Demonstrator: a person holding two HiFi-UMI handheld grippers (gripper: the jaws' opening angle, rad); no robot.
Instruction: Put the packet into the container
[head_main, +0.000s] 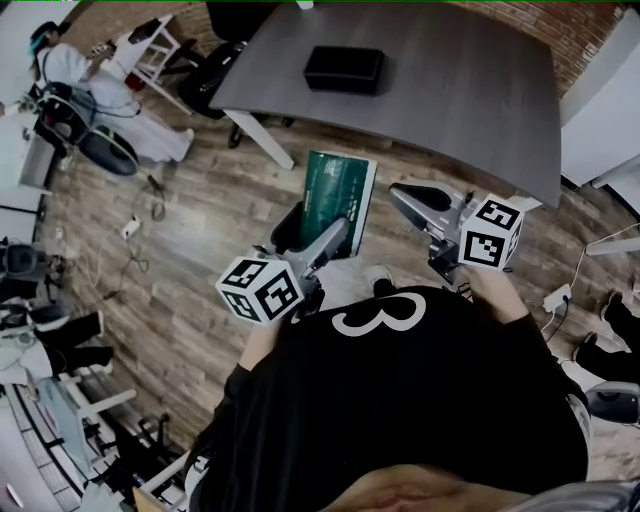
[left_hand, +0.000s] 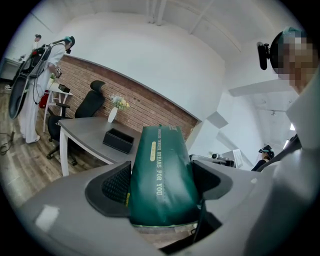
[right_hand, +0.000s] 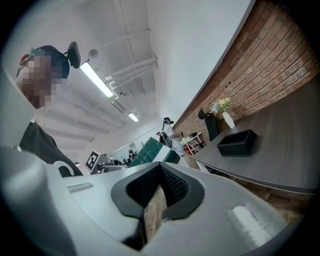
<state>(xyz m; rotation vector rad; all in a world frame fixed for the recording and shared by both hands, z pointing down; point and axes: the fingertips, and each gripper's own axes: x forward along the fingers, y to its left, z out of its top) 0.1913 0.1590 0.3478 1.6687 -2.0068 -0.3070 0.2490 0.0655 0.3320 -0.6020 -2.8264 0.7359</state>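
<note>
A dark green packet (head_main: 338, 200) with pale print stands upright between the jaws of my left gripper (head_main: 318, 228), held above the wooden floor in front of the table. In the left gripper view the packet (left_hand: 160, 175) fills the gap and both pads press its sides, so my left gripper (left_hand: 160, 182) is shut on it. The container is a black open box (head_main: 344, 69) on the grey table, also seen in the left gripper view (left_hand: 118, 140) and the right gripper view (right_hand: 237, 142). My right gripper (head_main: 412, 198) hovers to the packet's right, its jaws together and nothing in them (right_hand: 159, 192).
The grey table (head_main: 450, 90) lies ahead, with a vase of flowers (left_hand: 116, 107) at its far end by the brick wall. Black office chairs (head_main: 215, 70) stand at its left. A person in white (head_main: 100, 80) stands at far left. Cables lie on the floor (head_main: 140, 220).
</note>
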